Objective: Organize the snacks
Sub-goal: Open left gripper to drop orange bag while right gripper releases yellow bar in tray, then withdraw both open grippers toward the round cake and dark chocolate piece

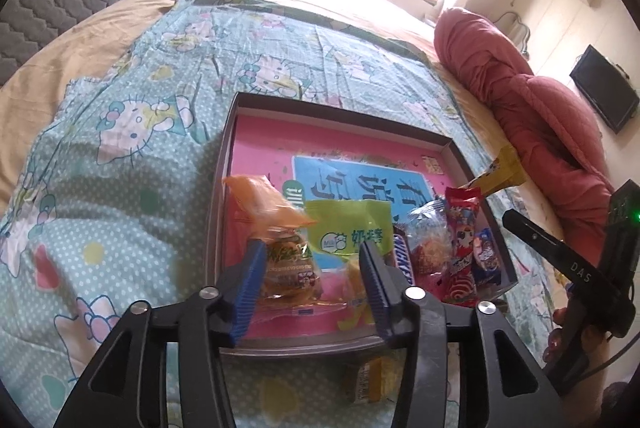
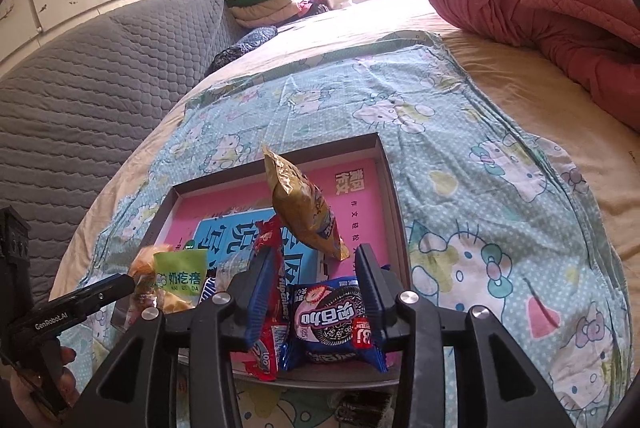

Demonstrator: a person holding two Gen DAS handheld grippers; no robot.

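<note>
pink box floor, blue gripper pads

My left wrist camera looks steeply down along its tool from close above the near edge of the tray on the bed. My right wrist camera does the same beside it. Both views share the tray and the far window.

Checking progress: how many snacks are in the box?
7 distinguishable in the box. Along its near edge, left to right: orange packet, green packet, Snickers bar, clear noodle packet, red packet, Oreo packet. A gold packet stands behind them. Others may be hidden underneath.
</note>
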